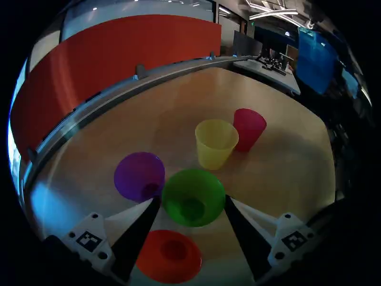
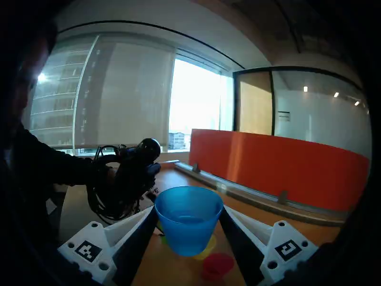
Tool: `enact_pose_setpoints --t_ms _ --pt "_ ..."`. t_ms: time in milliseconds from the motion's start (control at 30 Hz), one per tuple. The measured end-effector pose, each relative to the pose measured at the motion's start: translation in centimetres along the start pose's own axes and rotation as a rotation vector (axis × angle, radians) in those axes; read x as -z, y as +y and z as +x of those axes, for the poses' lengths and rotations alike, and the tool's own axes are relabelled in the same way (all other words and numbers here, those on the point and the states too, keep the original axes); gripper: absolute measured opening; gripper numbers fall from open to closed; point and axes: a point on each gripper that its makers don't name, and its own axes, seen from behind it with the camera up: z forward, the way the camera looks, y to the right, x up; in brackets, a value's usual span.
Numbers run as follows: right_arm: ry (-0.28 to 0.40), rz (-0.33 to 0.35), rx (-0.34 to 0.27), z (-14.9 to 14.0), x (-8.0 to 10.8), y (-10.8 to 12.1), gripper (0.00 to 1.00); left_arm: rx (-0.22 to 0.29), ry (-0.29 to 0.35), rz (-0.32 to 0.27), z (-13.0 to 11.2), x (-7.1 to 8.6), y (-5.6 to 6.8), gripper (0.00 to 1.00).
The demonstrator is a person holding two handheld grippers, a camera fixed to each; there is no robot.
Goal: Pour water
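Observation:
Several plastic cups stand on the wooden table (image 1: pixel 285 157): purple (image 1: pixel 139 175), green (image 1: pixel 193 197), yellow (image 1: pixel 215 143), pink (image 1: pixel 248 127) and orange (image 1: pixel 169 256). My left gripper (image 1: pixel 192 201) hovers over them, tilted down and open, its fingertips framing the green cup, which rests on the table. My right gripper (image 2: pixel 188 212) is shut on a blue cup (image 2: pixel 188 219), held upright above the table with water in it. Below the blue cup show part of the yellow cup (image 2: pixel 207 248) and the pink cup (image 2: pixel 217 266).
An orange partition (image 1: pixel 119 52) with a grey rail (image 1: pixel 119 90) runs along the table's far edge. A person's dark sleeve (image 2: pixel 47 167) and the left gripper's dark body with cables (image 2: pixel 128 186) are left of the blue cup. Bare table lies right of the cups.

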Motion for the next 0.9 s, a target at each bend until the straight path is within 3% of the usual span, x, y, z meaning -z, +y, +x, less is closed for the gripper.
enact_pose_setpoints --t_ms 200,467,900 --pt "0.001 -0.003 0.001 0.0 0.1 0.1 0.91 -0.001 0.007 0.014 0.1 -0.3 -0.2 0.98" --pt "0.001 -0.006 0.0 0.0 0.2 0.1 0.9 -0.003 0.029 0.02 0.3 -0.7 0.0 0.9" --pt "0.0 -0.011 -0.003 0.1 0.5 0.2 0.9 0.017 0.091 -0.003 1.7 1.2 0.9 0.89"
